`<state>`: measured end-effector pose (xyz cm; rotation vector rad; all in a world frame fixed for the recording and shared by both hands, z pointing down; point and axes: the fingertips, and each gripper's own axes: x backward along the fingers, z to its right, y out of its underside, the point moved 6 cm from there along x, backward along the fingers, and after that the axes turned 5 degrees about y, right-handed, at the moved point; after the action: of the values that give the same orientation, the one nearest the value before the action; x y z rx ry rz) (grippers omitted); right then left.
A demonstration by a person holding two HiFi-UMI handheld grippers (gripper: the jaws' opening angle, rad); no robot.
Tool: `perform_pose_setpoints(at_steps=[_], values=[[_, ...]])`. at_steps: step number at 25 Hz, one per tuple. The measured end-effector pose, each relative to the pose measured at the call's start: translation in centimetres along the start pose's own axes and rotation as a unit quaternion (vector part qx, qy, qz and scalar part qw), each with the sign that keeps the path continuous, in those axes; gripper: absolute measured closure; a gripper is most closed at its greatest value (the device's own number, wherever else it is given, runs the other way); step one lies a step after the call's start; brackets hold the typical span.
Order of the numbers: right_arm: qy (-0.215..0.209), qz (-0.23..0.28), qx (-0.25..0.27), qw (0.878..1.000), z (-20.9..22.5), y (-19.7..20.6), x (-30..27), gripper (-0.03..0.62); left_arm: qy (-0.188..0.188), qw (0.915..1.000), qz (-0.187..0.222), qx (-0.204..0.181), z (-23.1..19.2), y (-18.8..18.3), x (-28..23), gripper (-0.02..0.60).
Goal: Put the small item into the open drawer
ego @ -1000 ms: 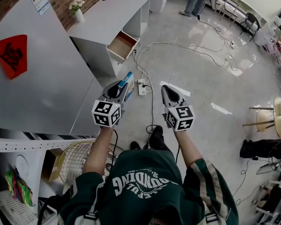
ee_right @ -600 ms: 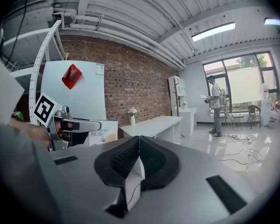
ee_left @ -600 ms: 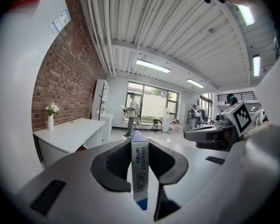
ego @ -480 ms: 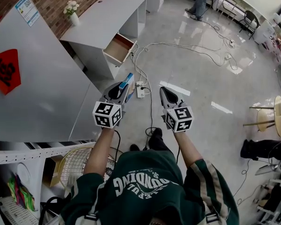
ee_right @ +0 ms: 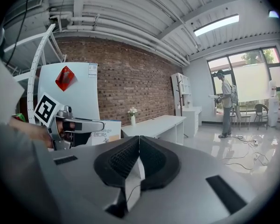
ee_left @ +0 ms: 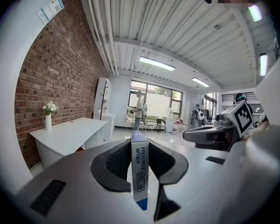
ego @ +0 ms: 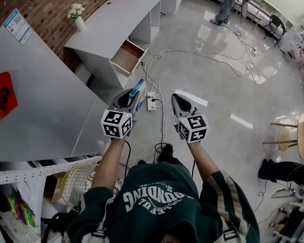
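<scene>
A small white-and-blue box (ego: 138, 88) stands on edge between the jaws of my left gripper (ego: 134, 96), which is shut on it. In the left gripper view the box (ee_left: 140, 171) fills the gap of the left gripper (ee_left: 140, 158). The open drawer (ego: 124, 57) juts from the white desk (ego: 116, 14), ahead and to the left of both grippers. My right gripper (ego: 174, 98) is held level beside the left one. Its pads meet in the right gripper view, and the right gripper (ee_right: 138, 144) has nothing in it.
A vase of flowers (ego: 77, 15) stands on the desk's far left corner. A power strip (ego: 152, 101) and several cables (ego: 202, 52) lie on the glossy floor below the grippers. A large grey cabinet (ego: 35, 100) rises at the left. A person (ego: 228, 4) stands far off.
Both grippers have moved forward together over the floor, and the desk with its open drawer now lies a little nearer. The box stays in the left gripper; the right stays shut.
</scene>
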<state>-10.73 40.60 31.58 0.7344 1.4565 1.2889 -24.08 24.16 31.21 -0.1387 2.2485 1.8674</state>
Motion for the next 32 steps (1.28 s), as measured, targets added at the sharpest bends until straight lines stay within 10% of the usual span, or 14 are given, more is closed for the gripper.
perform_pose_setpoints(at_steps=[32], values=[[-0.091, -0.017, 0.013, 0.996, 10.1, -2.3, -9.4, 0.569, -0.095, 0.9949, 0.015, 0.029, -3.1, -1.8, -11.0, 0.486]])
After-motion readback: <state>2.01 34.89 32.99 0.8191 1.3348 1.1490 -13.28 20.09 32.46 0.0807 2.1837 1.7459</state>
